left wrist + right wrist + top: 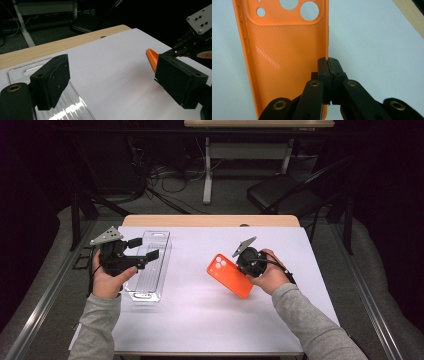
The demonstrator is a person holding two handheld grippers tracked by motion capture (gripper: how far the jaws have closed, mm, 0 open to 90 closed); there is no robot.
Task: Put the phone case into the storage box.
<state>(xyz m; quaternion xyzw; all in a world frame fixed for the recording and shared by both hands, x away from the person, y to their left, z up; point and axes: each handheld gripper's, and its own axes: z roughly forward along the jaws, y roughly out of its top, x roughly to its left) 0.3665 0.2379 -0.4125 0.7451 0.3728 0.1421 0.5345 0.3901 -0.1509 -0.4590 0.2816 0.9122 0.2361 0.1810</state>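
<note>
Grippers sit at either side of a white table [200, 320], one in each of the person's hands. At the left, the left gripper [144, 249] is held just above a clear plastic tray [161, 240], which lies lengthwise on the table near its left edge. Its jaws stand wide apart with nothing between them; in the left gripper view the tray's ribbed floor [72, 110] shows under the left gripper's [110, 82] near jaw, and bare white table lies in the gap. The jaws point across the table toward the other hand.

Right of the tray comes a stretch of bare table, then the orange phone case [229, 275]. It is tilted, with its camera cut-outs toward the upper left in the high view and its lower end toward the right hand. Whether its low end touches the table I cannot tell.

Farther right, the right gripper [248, 265] is clamped on the case. In the right gripper view the right gripper [329, 66] has its two jaws pressed tight together on the thin side wall of the case [284, 52], near its long right edge, with the dimpled inside facing the camera and the cut-outs at the top. From the left gripper view a corner of the case [152, 56] peeks out behind the far jaw, with the right gripper's grey plate above it.
</note>
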